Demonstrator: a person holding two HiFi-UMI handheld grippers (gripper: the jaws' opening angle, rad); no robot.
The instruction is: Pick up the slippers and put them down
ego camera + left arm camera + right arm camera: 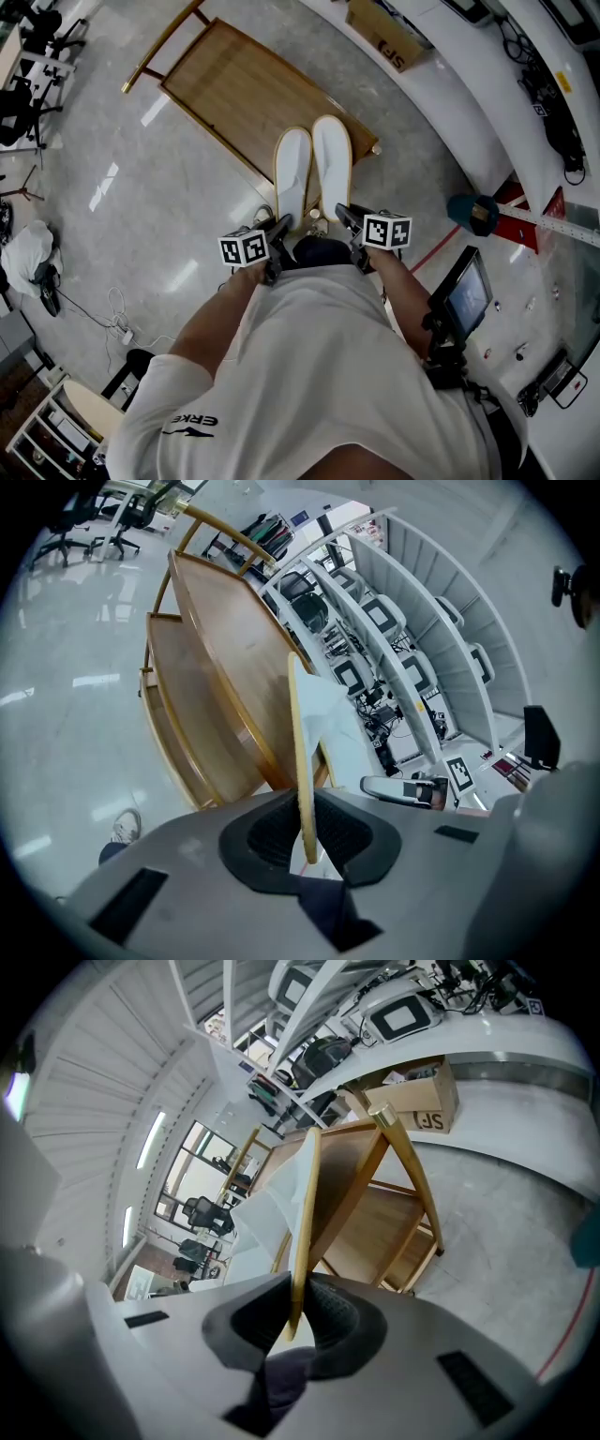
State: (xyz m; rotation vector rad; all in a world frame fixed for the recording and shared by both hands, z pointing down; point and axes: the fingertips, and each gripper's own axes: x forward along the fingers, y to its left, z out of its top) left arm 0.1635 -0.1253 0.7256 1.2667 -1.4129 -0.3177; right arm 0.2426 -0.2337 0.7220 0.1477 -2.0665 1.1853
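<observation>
2 white flat slippers with yellow sole edges [312, 167] lie side by side at the near corner of the brown wooden table [234, 84], with their heels toward the person. The left gripper [281, 225] is clamped on the heel edge of the left slipper [298, 761]. The right gripper [342, 214] is clamped on the heel edge of the right slipper [305, 1222]. A brown cardboard box [384, 33] stands on the floor beyond the table; what is in it cannot be seen.

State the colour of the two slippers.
White uppers with a tan sole edge; the slippers show best in the head view.
</observation>
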